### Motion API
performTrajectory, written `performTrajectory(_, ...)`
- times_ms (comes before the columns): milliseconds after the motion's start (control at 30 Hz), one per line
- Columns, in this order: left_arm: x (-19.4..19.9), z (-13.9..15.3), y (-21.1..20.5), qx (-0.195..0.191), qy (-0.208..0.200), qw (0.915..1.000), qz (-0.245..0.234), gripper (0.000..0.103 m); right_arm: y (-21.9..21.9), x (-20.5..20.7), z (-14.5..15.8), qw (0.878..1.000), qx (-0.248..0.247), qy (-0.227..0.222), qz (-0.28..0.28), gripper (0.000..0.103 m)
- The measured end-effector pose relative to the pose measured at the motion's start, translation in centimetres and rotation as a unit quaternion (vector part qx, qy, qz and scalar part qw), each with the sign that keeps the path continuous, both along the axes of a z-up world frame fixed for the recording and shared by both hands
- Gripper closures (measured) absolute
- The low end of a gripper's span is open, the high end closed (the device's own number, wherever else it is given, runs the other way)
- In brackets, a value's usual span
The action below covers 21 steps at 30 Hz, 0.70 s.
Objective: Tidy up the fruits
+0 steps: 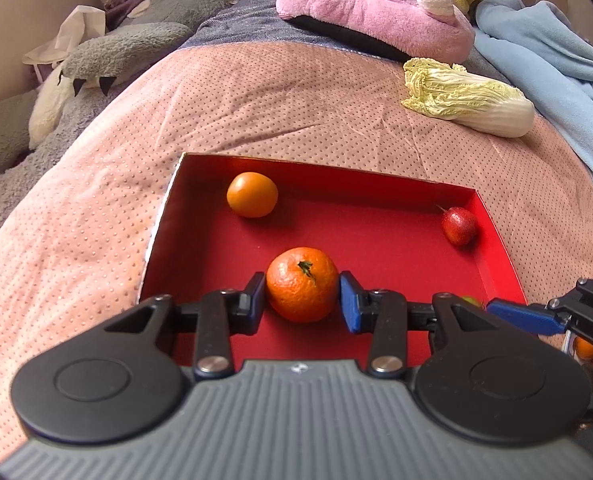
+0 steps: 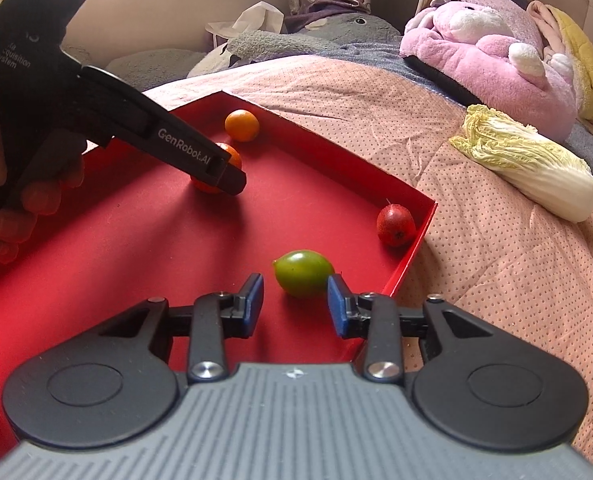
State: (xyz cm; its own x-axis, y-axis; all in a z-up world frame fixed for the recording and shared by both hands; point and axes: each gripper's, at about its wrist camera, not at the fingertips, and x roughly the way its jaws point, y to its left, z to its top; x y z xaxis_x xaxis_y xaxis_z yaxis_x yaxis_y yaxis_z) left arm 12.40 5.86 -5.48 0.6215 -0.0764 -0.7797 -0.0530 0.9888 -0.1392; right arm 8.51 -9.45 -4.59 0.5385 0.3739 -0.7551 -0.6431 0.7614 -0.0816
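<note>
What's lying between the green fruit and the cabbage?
The red fruit and the tray wall, then bare blanket up to the cabbage, in the right wrist view.

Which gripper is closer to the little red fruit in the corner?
Right. The right gripper sits by the green fruit, just short of the red fruit. The left gripper is farther off, around the tangerine.

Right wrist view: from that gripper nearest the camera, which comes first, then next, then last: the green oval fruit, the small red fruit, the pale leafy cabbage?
From the right gripper:
1. Green oval fruit, between its open fingers.
2. Small red fruit, in the red box's right corner.
3. Pale leafy cabbage, on the pink blanket, far right.
</note>
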Motion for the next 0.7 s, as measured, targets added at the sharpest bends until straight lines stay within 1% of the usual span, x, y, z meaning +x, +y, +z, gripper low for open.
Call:
performTrajectory(33,-0.2,0.0,0.0,0.001,0.0,1.0,-0.001,0.061,-0.1,0.2,0.0,1.0,0.008,0.002,-0.007,0.032)
performTrajectory(67,-0.3,0.0,0.1,0.001,0.001,1.0,-0.001,0.061,-0.3,0.5,0.0,1.0,0.022,0.009,-0.012,0.03)
performTrajectory(167,-0.4,0.1,0.3,0.002,0.001,1.0,0.002,0.061,0.0,1.2,-0.2,1.0,0.022,0.015,-0.016,0.031)
performTrajectory(200,-0.5,0.1,0.4,0.002,0.001,1.0,0.004,0.061,0.2,1.3,-0.2,1.0,0.019,0.013,-0.015,0.032)
performTrajectory(267,-0.4,0.1,0.4,0.001,0.001,1.0,0.004,0.061,0.5,1.6,-0.4,1.0,0.016,0.012,-0.011,0.041)
performTrajectory(300,-0.4,0.1,0.4,0.002,0.0,1.0,0.003,0.061,0.7,1.7,-0.5,1.0,0.011,0.017,-0.009,0.055)
performTrajectory(367,-0.4,0.0,0.3,0.002,0.0,1.0,0.0,0.061,0.8,1.6,-0.7,1.0,0.006,0.013,-0.004,0.055)
performTrajectory(433,-0.4,0.0,0.3,-0.001,0.0,1.0,-0.003,0.061,0.9,1.3,-0.7,1.0,0.004,0.009,-0.001,0.059)
performTrajectory(500,-0.5,0.1,0.4,-0.003,-0.001,1.0,-0.005,0.061,0.8,1.0,-0.7,1.0,0.002,0.005,-0.001,0.059)
performTrajectory(700,-1.1,0.3,0.1,-0.004,-0.006,0.9999,-0.016,0.061,0.0,-0.1,0.0,1.0,0.017,0.004,-0.004,0.059)
